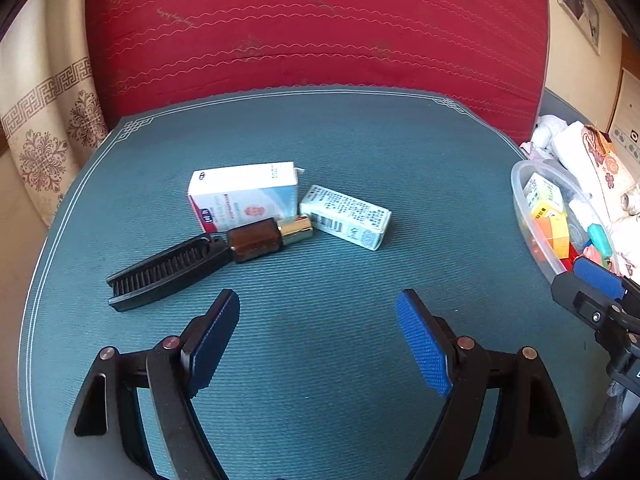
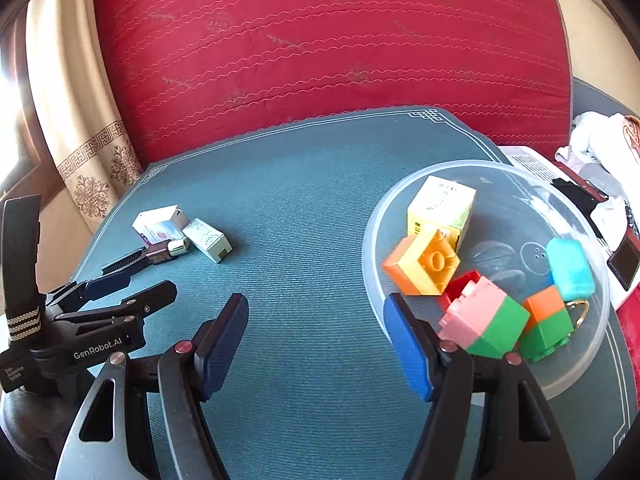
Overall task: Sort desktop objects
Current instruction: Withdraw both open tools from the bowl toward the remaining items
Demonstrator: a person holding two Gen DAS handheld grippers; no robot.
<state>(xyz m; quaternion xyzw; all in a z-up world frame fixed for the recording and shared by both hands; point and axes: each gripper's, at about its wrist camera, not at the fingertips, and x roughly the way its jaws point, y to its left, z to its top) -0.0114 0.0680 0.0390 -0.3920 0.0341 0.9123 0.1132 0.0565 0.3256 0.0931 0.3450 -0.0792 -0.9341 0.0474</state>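
— Looking along my left tongs [image 1: 318,320], what do you see?

— Both blue pads spread wide, nothing between them, hanging over the teal mat [image 1: 320,144] on the table. Ahead lie a black folding comb [image 1: 168,270], a brown bottle with a gold cap [image 1: 270,236] touching its end, a white-and-red box [image 1: 244,194] behind that, and a small pale green box [image 1: 346,216] just beside the cap.

— And from the right?

— My right tongs [image 2: 316,324] gape just as wide, empty. The clear plastic bowl [image 2: 520,178] sits beside the right pad, holding toy bricks [image 2: 486,322], a yellow carton [image 2: 442,204] and a turquoise case [image 2: 570,268].
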